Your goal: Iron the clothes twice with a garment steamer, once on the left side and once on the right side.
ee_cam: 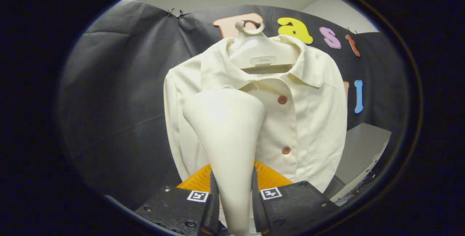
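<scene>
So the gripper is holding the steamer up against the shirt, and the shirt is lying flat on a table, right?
Not quite. The gripper does hold the steamer up against the shirt, but the gripper view shows the shirt hanging on a hanger, not lying on a table.

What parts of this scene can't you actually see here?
- Gripper view: the steamer, clamped in the gripper, covers the shirt's left chest, so contact can't be judged.
- The steamer's handle is cut off below.
- The hanger's label is too small to read.
</scene>
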The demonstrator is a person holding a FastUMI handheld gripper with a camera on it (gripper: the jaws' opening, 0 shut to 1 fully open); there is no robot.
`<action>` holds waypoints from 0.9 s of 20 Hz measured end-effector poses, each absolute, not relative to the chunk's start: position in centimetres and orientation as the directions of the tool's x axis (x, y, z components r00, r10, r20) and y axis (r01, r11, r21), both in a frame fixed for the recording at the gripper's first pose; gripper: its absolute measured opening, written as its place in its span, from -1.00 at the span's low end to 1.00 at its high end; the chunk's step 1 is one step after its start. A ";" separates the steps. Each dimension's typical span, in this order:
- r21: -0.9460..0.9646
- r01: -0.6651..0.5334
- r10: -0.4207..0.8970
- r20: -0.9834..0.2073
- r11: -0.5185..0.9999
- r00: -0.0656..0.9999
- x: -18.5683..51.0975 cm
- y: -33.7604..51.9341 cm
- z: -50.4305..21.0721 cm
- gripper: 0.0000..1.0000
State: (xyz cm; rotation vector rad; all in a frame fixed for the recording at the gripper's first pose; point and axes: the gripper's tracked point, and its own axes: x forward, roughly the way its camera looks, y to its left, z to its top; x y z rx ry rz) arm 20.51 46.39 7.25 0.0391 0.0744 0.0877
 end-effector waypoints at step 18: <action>-0.043 0.008 -0.018 -0.237 0.999 0.971 22.7 43.8 -3.0 -0.23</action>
